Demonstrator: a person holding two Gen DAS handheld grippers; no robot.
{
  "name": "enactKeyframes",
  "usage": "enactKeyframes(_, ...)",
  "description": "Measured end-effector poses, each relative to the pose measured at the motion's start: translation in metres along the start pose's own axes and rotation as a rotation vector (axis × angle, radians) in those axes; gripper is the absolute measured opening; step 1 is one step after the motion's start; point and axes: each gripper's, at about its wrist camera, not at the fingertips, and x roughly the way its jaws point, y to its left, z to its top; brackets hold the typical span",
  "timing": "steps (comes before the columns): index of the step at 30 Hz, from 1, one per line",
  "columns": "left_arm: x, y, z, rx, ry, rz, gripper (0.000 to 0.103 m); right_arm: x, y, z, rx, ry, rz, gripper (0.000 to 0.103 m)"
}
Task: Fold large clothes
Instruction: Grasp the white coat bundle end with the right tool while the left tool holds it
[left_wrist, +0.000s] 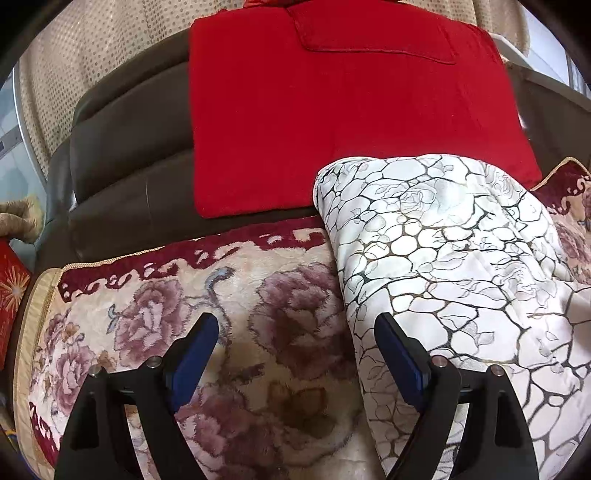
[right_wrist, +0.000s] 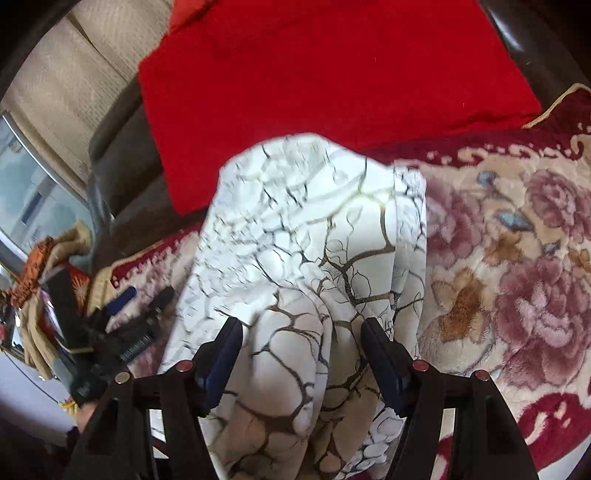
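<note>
Above white garment (right_wrist: 295, 240), right gripper (right_wrist: 301, 332), downward-tilted.

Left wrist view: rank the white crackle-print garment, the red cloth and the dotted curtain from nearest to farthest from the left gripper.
1. White crackle-print garment, beside the left gripper's right finger.
2. Red cloth, draped on the backrest beyond.
3. Dotted curtain, behind the sofa, upper left.

The folded white garment with a dark crackle print (left_wrist: 443, 258) is lying on the plush floral blanket (left_wrist: 221, 314), its far end overlapping the flat red cushion (left_wrist: 332, 122) leaning behind it against the dark leather sofa back (left_wrist: 129, 147).
</note>
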Motion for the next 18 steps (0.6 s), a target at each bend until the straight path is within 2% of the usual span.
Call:
enactKeyframes(1,-0.002,0.001,0.0,-0.01,0.002,-0.016,0.087,-0.005,0.004,0.0,-0.002,-0.009,0.005,0.07)
enactKeyframes(3,-0.006,0.003,0.0,-0.022,0.007,-0.05,0.087,-0.018,0.009,-0.004,-0.005,-0.037,0.018,0.055)
enactKeyframes(4,-0.009,0.003,0.0,-0.024,0.006,-0.062,0.087,-0.021,0.011,-0.009,-0.017,-0.028,0.011,0.035)
enactKeyframes(9,-0.018,-0.003,-0.004,0.009,-0.013,-0.067,0.087,-0.007,0.008,-0.028,-0.034,0.02,-0.007,0.034)
enactKeyframes(12,-0.018,-0.01,-0.008,0.04,-0.006,-0.068,0.087,0.018,-0.013,-0.037,0.035,0.08,-0.003,0.033)
enactKeyframes(18,-0.013,-0.02,-0.012,0.085,-0.006,-0.044,0.087,0.018,-0.015,-0.038,0.016,0.071,0.006,0.034)
